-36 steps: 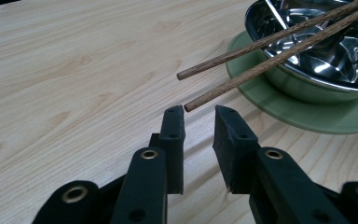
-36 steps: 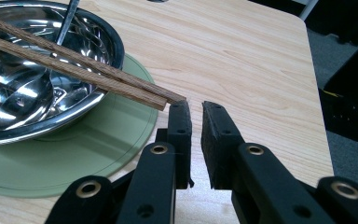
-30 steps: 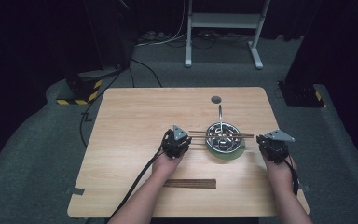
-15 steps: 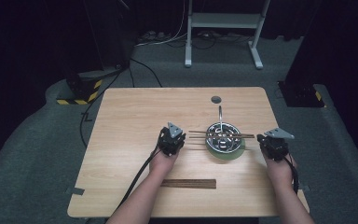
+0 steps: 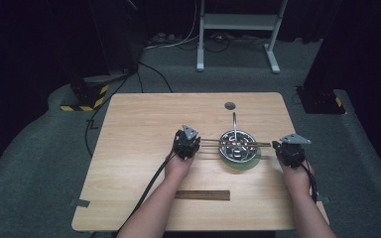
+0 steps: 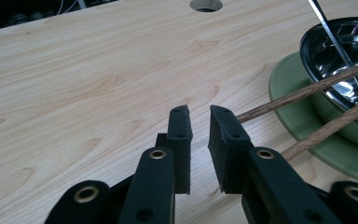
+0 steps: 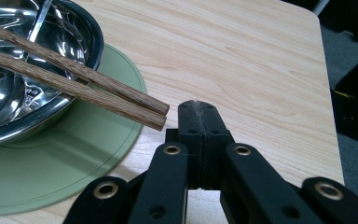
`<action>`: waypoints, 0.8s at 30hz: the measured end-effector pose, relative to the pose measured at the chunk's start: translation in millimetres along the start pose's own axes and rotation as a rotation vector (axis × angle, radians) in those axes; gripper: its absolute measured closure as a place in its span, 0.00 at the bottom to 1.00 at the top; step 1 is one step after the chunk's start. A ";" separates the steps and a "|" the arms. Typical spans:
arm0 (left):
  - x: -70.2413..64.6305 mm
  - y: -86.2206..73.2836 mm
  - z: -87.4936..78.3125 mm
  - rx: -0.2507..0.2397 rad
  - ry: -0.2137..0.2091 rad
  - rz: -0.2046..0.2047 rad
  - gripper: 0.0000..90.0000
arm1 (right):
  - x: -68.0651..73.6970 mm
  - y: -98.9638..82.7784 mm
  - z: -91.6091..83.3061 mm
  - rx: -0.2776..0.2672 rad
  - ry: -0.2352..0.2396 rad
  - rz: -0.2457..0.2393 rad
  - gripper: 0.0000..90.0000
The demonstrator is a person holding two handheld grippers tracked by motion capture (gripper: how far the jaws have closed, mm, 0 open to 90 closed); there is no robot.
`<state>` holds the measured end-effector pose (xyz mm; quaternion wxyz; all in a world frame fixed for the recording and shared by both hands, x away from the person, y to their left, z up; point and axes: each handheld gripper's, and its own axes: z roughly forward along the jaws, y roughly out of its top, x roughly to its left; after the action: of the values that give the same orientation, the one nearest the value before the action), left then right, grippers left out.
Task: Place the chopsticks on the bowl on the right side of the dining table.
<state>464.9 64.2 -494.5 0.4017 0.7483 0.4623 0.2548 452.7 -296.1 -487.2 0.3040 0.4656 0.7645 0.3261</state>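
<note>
The pair of long brown wooden chopsticks now lies across the rim of the shiny steel bowl, which stands on the round green mat near the middle of the light wooden table; a thin metal spoon handle leans out of the bowl toward the far side. Compared with one second ago, both hands have drawn a little away from the stick ends. The right gripper has just been closing and its jaws are now pressed together with nothing between them; the thick ends of the chopsticks rest just beside it, apart from the pads. The left gripper is nearly closed, with a narrow gap and nothing in it, and the thin ends lie beside its right jaw. I judge that the chopsticks were set down and released. A dark wooden strip lies near the person.
</note>
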 end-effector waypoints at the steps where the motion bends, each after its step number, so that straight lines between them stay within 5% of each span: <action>1: -0.7 -0.1 0.7 -0.004 -0.001 0.001 0.86 | 0.0 -0.1 0.3 -0.001 0.004 0.002 0.99; 24: -6.9 -3.9 -2.2 0.012 -0.026 0.021 0.88 | 1.7 -0.7 -4.6 -0.010 0.009 -0.011 0.99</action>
<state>458.2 59.8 -496.6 0.4005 0.7587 0.4507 0.2465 448.2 -295.8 -485.2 0.3046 0.4584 0.7667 0.3306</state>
